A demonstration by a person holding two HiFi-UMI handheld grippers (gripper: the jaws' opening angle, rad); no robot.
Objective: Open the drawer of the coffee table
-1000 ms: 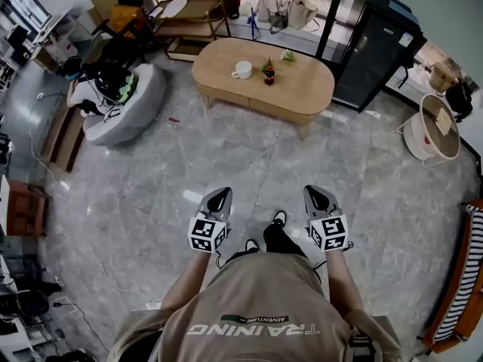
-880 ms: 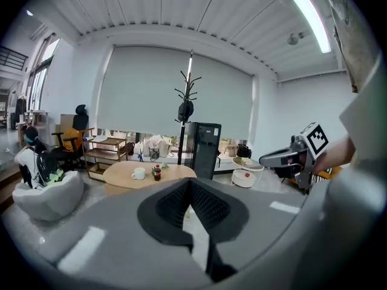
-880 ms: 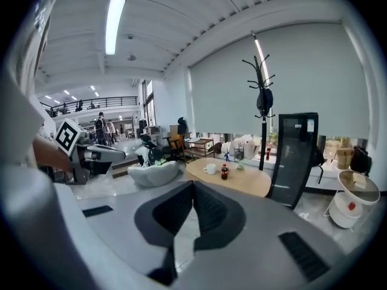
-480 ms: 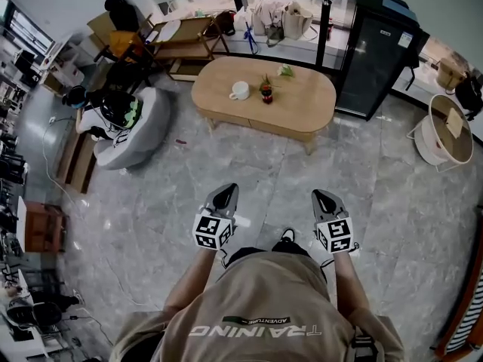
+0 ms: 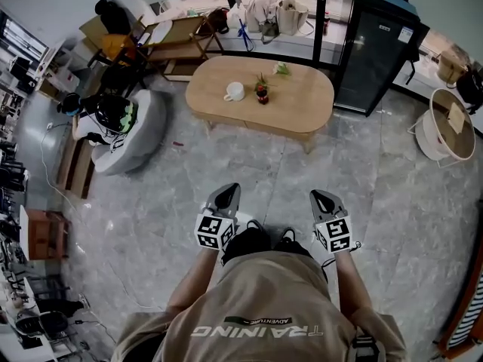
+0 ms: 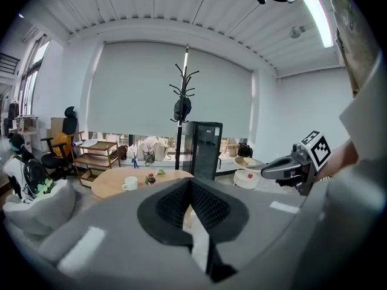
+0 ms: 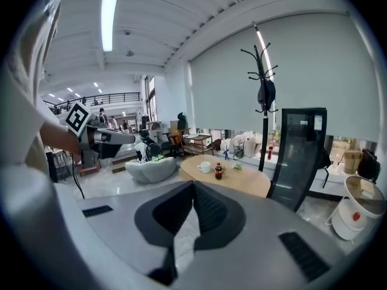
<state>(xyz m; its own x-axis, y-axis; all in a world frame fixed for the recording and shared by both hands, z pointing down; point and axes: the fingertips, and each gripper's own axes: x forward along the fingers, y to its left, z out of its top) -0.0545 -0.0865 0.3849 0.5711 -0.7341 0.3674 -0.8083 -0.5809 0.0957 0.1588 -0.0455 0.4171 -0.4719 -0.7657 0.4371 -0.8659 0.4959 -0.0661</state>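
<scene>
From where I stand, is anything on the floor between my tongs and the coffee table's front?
Nothing visible. Only bare floor lies between the left tongs, the right tongs and the coffee table. The beanbag sits off to the left, clear of a straight path. Both tongs are shut and empty.

Pale, matt wood tabletop (image 5: 302,100) on a glossy grey stone-look floor (image 5: 143,202), near a black cabinet (image 5: 373,51) with a shiny glass door. Left gripper (image 5: 228,188) and right gripper (image 5: 318,194): smooth matt grey plastic, ribbed black fingers (image 6: 174,207).
</scene>
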